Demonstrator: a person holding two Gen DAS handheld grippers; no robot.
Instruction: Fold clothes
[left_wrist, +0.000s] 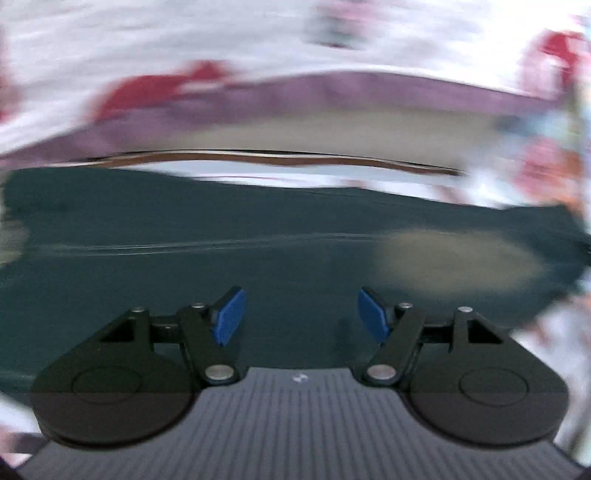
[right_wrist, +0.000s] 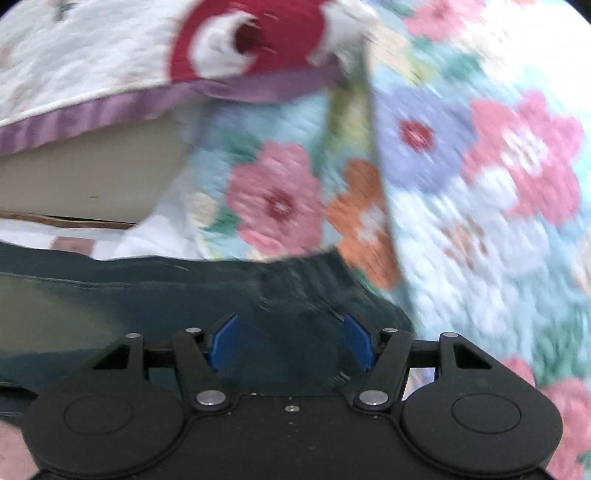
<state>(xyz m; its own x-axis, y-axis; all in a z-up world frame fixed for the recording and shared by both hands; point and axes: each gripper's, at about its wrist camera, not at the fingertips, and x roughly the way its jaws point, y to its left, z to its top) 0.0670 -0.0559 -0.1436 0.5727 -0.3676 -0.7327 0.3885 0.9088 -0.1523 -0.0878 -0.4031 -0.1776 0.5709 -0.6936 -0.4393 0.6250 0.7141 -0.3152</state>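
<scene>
Both pairs of blue-padded fingers stand wide apart, with nothing clamped between them. On the left gripper (left_wrist: 301, 319), the blue pads (left_wrist: 231, 315) frame only bare cloth lying beyond them. On the right gripper (right_wrist: 291, 341), the pads (right_wrist: 223, 345) straddle a bunched, ribbed end of cloth without pressing on it.

That cloth is the task item: a dark teal fabric garment (left_wrist: 184, 240), spread flat on a floral quilted bedspread (right_wrist: 480, 184). It lies directly ahead of and beneath both grippers. Its long axis appears to run across both views, side to side, and a pale oval patch (left_wrist: 450, 258) shows on it to the right in the left wrist view. Motion blur hides finer detail.

The gathered end (right_wrist: 303, 291) sits just ahead of the right fingertips, so the right gripper is the nearer one to a graspable edge. The left gripper faces only open flat cloth.

Beyond the garment lies a white quilted cover with purple trim (right_wrist: 92, 110).
</scene>
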